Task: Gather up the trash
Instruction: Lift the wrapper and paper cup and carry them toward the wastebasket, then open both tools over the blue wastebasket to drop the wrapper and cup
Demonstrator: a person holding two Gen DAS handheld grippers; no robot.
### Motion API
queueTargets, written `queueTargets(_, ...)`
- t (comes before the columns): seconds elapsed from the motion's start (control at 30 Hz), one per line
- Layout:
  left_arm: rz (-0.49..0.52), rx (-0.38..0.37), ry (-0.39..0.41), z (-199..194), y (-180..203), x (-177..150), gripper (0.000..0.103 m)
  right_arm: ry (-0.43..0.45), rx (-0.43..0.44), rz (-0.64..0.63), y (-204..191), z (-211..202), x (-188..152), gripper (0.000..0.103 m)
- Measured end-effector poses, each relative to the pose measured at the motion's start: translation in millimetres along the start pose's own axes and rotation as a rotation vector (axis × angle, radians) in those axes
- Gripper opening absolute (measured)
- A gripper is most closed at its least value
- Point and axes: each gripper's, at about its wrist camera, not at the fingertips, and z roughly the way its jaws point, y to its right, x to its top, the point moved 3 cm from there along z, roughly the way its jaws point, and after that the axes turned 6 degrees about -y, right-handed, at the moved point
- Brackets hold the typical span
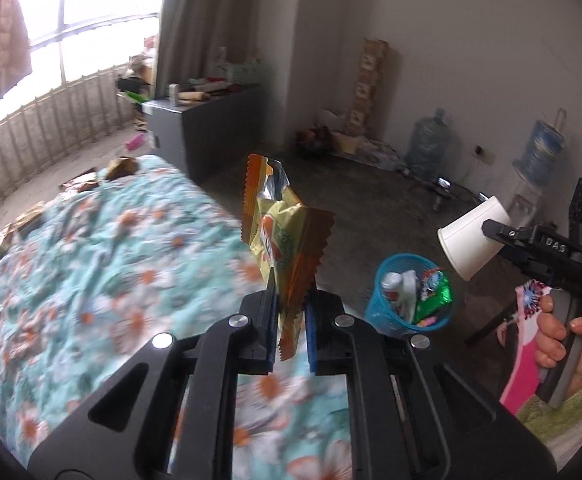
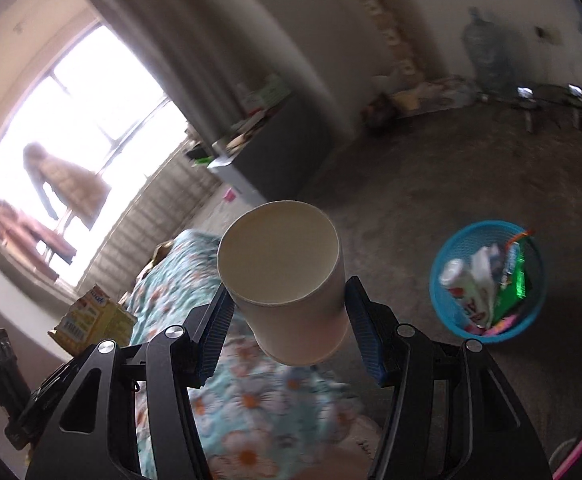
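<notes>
My left gripper [image 1: 289,320] is shut on an orange and yellow snack wrapper [image 1: 283,236], which stands up from its jaws above the edge of the floral bed [image 1: 91,260]. The right gripper [image 2: 287,320] is shut on a white paper cup [image 2: 287,276], mouth towards the camera. In the left wrist view the same cup [image 1: 471,240] sticks out of the right gripper [image 1: 495,240], held by a hand [image 1: 563,332], just above and right of the blue mesh bin [image 1: 407,300]. The bin [image 2: 487,276] on the floor holds several pieces of trash. The wrapper [image 2: 91,316] also shows at lower left.
More wrappers [image 1: 121,168] lie at the far end of the bed. A grey cabinet [image 1: 199,120] stands by the curtain, and water jugs [image 1: 427,148] and stacked boxes [image 1: 371,80] line the far wall. Bare concrete floor [image 2: 431,184] surrounds the bin.
</notes>
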Motion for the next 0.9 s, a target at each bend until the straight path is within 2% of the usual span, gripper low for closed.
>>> queueTargets(0.23,0.086,-0.079,-0.066,46.1,60.9,25.0,0.009,0.002,-0.099,0.159,92.6,13.4,-0.6,0.056)
queueTargets(0.4,0.149,-0.109,-0.123,79.8,99.1,32.2,0.009,-0.047,-0.154,0.314,173.2,42.7,-13.2,0.056)
queueTargets(0.53,0.182,-0.117,-0.171,109.0,116.0,34.5,0.009,-0.084,-0.137,0.381,208.8,72.5,-18.4,0.056)
queueTargets(0.73,0.194,-0.117,-0.228,143.2,126.2,34.6,0.009,-0.132,-0.147,0.4,240.7,127.9,-14.7,0.058)
queueTargets(0.77,0.194,-0.117,-0.236,147.8,127.0,34.6,0.009,-0.161,-0.168,0.412,249.4,141.7,-17.5,0.06)
queueTargets(0.8,0.194,-0.117,-0.242,150.1,128.3,33.3,0.009,-0.185,-0.199,0.424,255.9,150.5,-20.0,0.065)
queueTargets(0.87,0.195,-0.118,-0.256,157.6,131.5,33.2,0.01,-0.216,-0.257,0.459,270.6,162.7,-27.7,0.066)
queueTargets(0.9,0.197,-0.118,-0.26,161.0,131.4,35.8,0.01,-0.213,-0.255,0.474,274.7,163.2,-30.7,0.066)
